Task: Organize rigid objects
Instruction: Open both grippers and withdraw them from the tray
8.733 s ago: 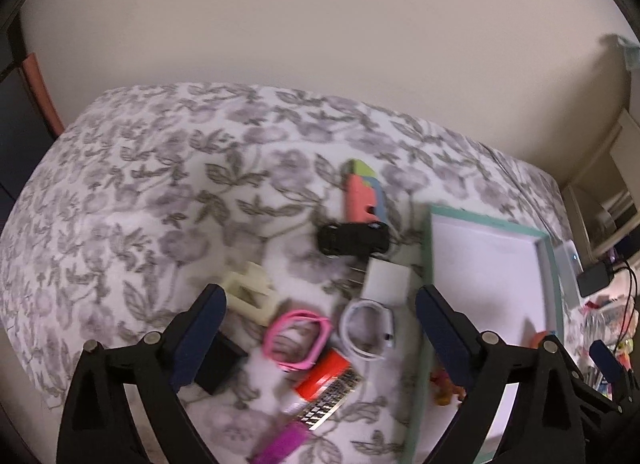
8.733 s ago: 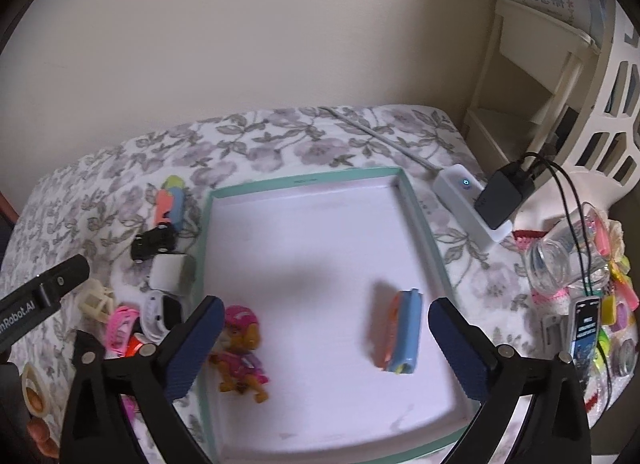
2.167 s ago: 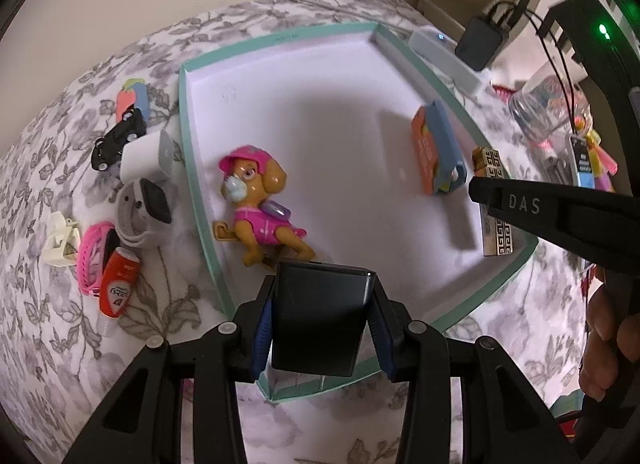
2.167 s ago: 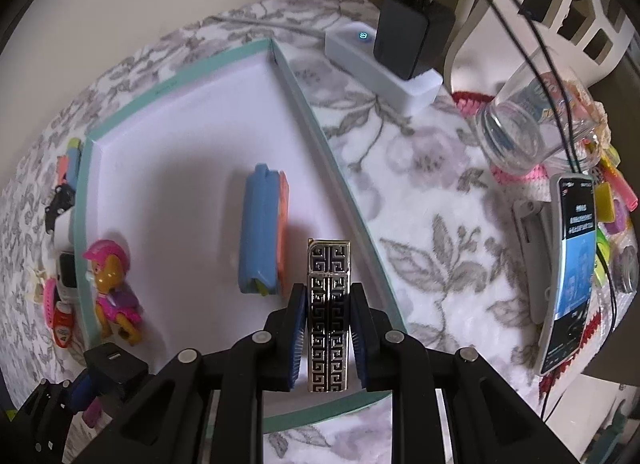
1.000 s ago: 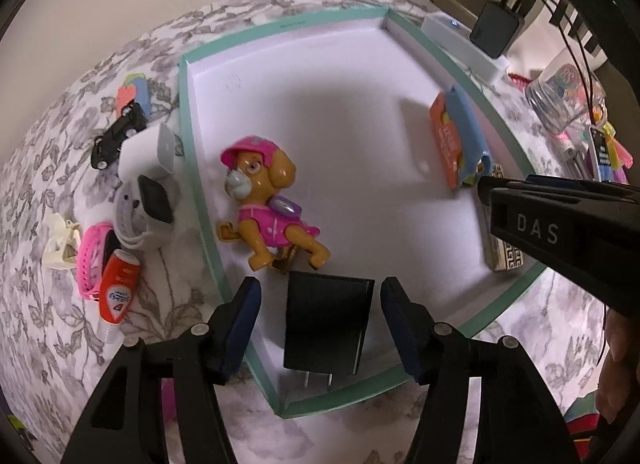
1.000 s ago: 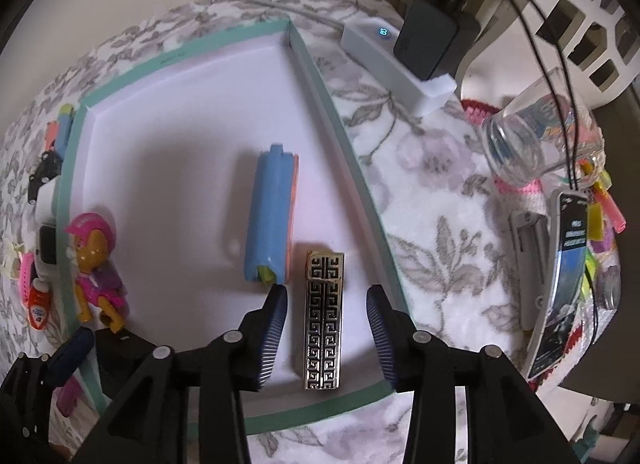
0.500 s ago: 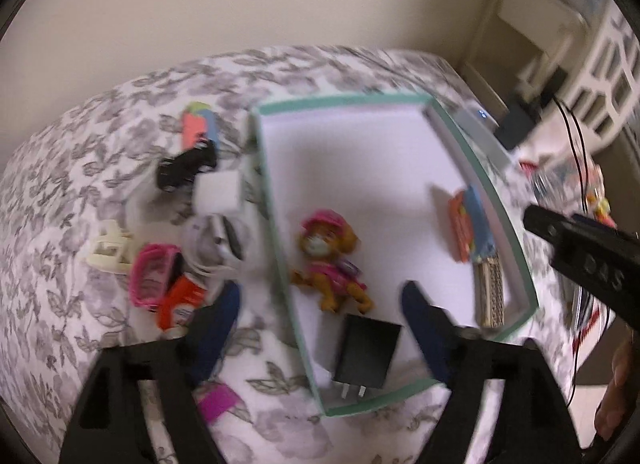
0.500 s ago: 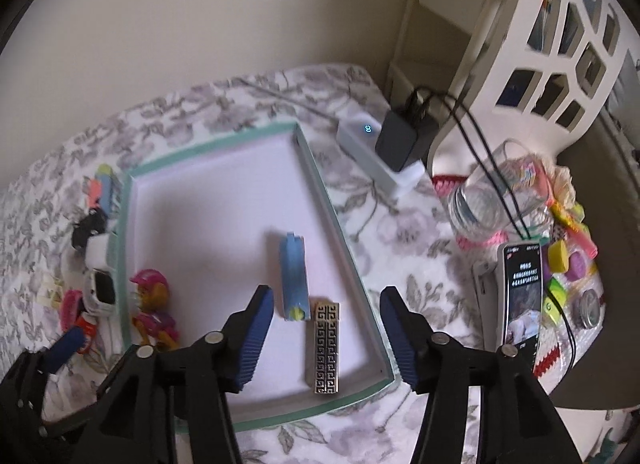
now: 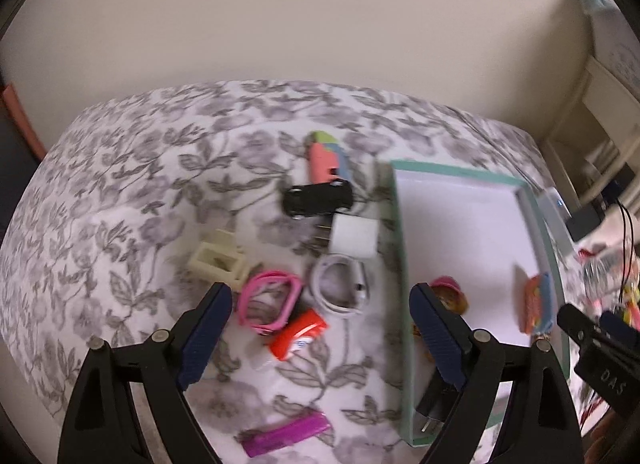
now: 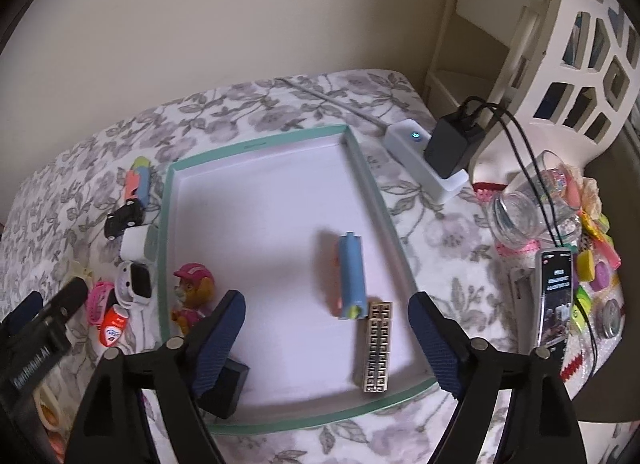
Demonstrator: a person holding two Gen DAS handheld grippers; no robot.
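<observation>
Both tools empty. My left hand-held gripper (image 9: 320, 328) stood wide apart above the loose items on the floral bedspread (image 9: 120, 200); my right hand-held gripper (image 10: 326, 328) was opening over the teal-rimmed white tray (image 10: 256, 144), nothing between its jaws.

Next pick, judged: the pink plastic wristband (image 9: 269, 302) or the red-capped small tube (image 9: 298, 334) just beside it. Centre the jaws on one item only and close across its narrow side.

Tray held: pink-hatted toy pup (image 10: 192, 296), blue-and-orange case (image 10: 350, 276), gold-patterned flat bar (image 10: 376, 348), black charger block (image 10: 226, 388), probably lying flat.
</observation>
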